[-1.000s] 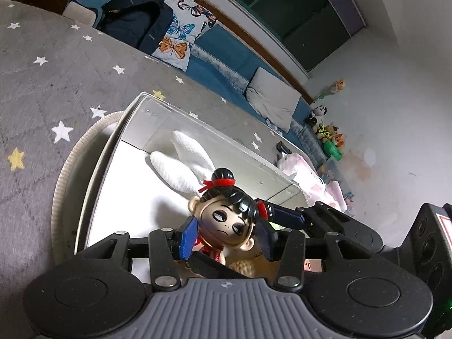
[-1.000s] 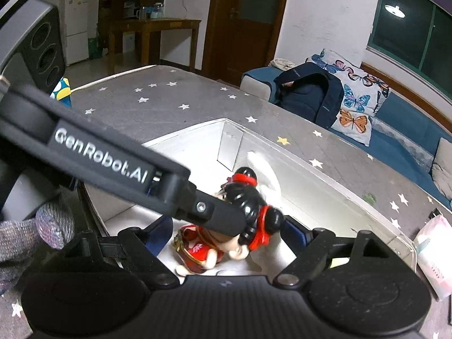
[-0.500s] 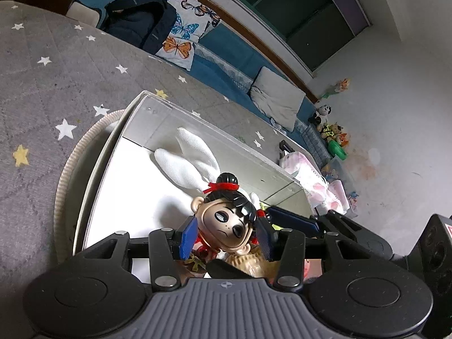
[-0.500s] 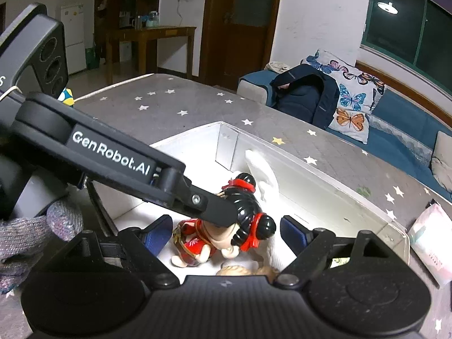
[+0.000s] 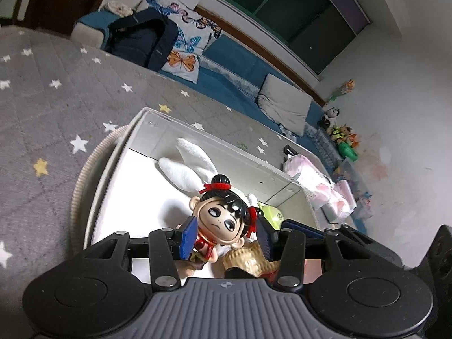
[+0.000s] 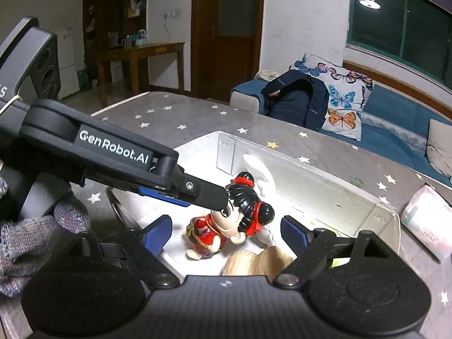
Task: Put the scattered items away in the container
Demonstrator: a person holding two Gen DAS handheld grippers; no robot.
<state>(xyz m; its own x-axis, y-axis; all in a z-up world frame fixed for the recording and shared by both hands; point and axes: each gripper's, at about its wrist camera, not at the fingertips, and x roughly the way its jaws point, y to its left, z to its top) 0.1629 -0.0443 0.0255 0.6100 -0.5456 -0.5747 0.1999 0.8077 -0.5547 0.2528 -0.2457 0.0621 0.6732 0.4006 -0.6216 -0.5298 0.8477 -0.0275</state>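
A doll with black hair, red bows and a red outfit (image 5: pixel 223 220) (image 6: pixel 240 220) lies inside the white box (image 5: pixel 135 132) (image 6: pixel 375 212). My left gripper (image 5: pixel 226 236) has opened; its blue pads stand beside the doll's head with small gaps. In the right wrist view the left gripper's fingers (image 6: pixel 203 192) reach the doll's head from the left. My right gripper (image 6: pixel 226 233) is open and empty, hovering over the box's near side. A white cloth with two ear-like flaps (image 5: pixel 186 166), a beige knitted toy (image 5: pixel 245 260) (image 6: pixel 260 260) and a yellow-green item (image 5: pixel 271 212) also lie in the box.
The box sits on a round beige tray (image 5: pixel 82 178) on a grey star-patterned surface (image 5: pixel 42 99). A pink-white tissue pack (image 6: pixel 426 220) (image 5: pixel 319 180) lies beyond the box's right end. A blue sofa with butterfly pillows and a dark backpack (image 6: pixel 296 101) stands behind.
The left gripper lowered the doll into the box, then opened its jaws a little around its head. The doll now rests on the box floor. The right gripper stayed open.
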